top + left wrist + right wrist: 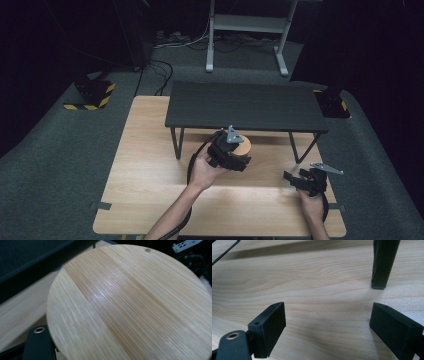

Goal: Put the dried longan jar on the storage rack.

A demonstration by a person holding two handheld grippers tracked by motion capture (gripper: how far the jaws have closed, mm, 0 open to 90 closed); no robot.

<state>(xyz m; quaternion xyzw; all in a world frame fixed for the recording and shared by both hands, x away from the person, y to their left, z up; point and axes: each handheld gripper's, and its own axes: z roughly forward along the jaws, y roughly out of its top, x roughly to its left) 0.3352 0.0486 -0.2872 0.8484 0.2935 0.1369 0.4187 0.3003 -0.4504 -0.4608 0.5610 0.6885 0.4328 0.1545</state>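
Observation:
A round wooden disc (245,145) sits at the tip of my left gripper (239,153), just in front of the low black shelf (245,105). In the left gripper view the disc (130,305) lies tilted and very close, covering the jaws except for one black jaw base at the lower left. The gripper appears shut on the disc's edge. My right gripper (294,181) hovers low over the table at the right. Its jaws stand wide apart around bare wood (327,312), with nothing between them.
The light wooden table (150,170) carries the black shelf on thin legs, one leg (384,265) standing just ahead of the right gripper. The other gripper (190,255) shows beyond the disc. Dark carpet, cables and a white frame lie behind.

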